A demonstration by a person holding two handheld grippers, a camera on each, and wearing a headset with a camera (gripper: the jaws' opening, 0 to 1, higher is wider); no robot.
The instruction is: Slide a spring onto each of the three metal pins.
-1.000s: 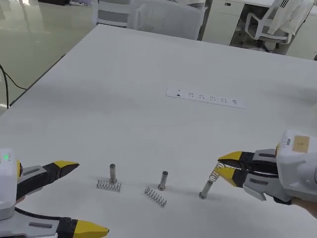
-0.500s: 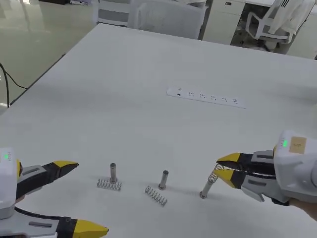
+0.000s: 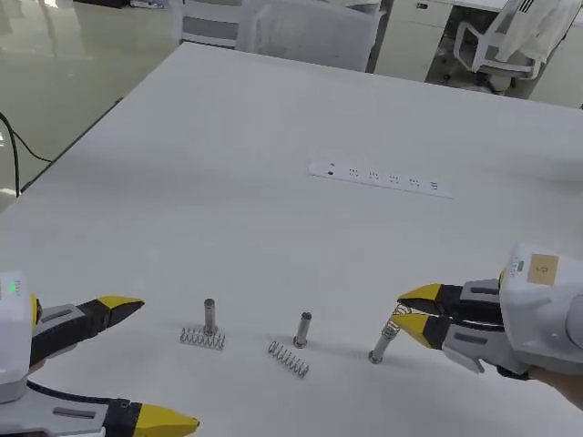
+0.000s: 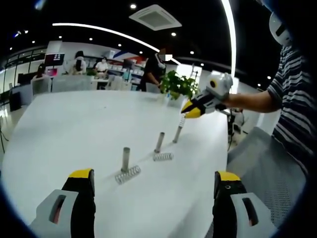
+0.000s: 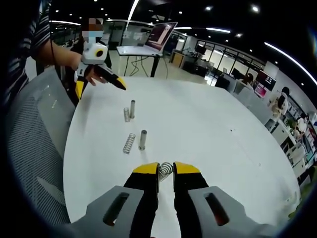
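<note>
Spring (image 3: 394, 320), probably light and easily kinked, sits pinched in your right gripper (image 3: 407, 308) at the tip of the tilted rightmost pin (image 3: 381, 346); grip its middle coils gently, with your left gripper (image 3: 164, 362) spread wide.

The counter (image 3: 273, 137) is wide and bare between the power strip (image 3: 380, 178) and the pins. The left pin (image 3: 209, 317), middle pin (image 3: 303, 329) and right pin (image 3: 383, 344) stand in a row with open gaps between. A first spring (image 3: 201, 340) lies just beside the left pin, a second spring (image 3: 289, 358) near the middle pin. The right hand-held gripper (image 3: 401, 309), pinching the third spring (image 3: 395, 320), crowds the leaning right pin's top. The left hand-held gripper (image 3: 168, 362) is well apart, jaws wide
</note>
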